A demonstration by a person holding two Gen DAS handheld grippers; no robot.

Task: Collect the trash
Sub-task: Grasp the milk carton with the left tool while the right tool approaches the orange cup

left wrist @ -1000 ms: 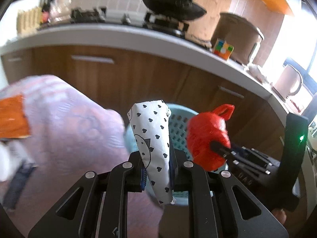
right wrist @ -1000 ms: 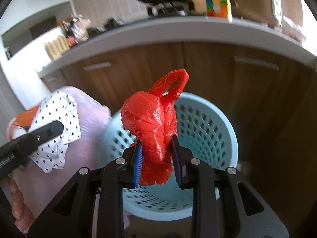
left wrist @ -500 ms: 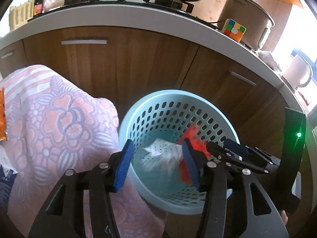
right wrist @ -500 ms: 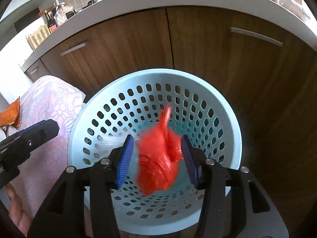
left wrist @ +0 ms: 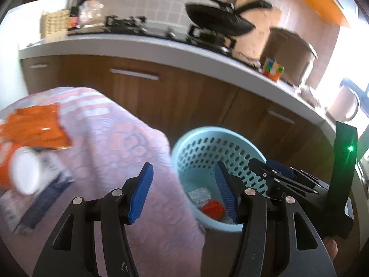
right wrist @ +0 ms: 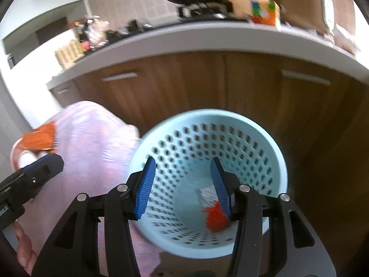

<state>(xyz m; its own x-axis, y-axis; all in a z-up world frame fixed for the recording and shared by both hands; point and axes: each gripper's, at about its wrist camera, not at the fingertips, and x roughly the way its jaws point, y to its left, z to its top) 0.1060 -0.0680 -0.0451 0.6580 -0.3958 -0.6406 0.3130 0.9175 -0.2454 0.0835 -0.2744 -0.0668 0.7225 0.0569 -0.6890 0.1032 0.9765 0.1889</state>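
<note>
A light blue perforated basket (left wrist: 207,136) (right wrist: 207,115) stands on the floor beside a cloth-covered table. At its bottom lie a red plastic bag (left wrist: 213,209) (right wrist: 215,219) and a white dotted paper (left wrist: 199,194) (right wrist: 207,196). My left gripper (left wrist: 183,173) hovers over the basket's left rim and the cloth, its jaws opening with nothing between them. My right gripper (right wrist: 182,168) is open and empty above the basket. On the table lie an orange wrapper (left wrist: 34,124) (right wrist: 40,138), a white cup-like thing (left wrist: 23,175) and a dark blue packet (left wrist: 43,198), all blurred.
The pink flowered tablecloth (left wrist: 120,152) hangs against the basket's left side. Brown cabinets (left wrist: 184,97) under a grey counter (left wrist: 161,53) stand close behind. The counter carries a stove with a black pan (left wrist: 216,20), a colour cube (left wrist: 273,69) and a brown pot (left wrist: 288,50).
Both grippers opened and let go: the dotted paper and the red bag fell into the basket. Both then lifted back, and the left view swung left onto the table.
</note>
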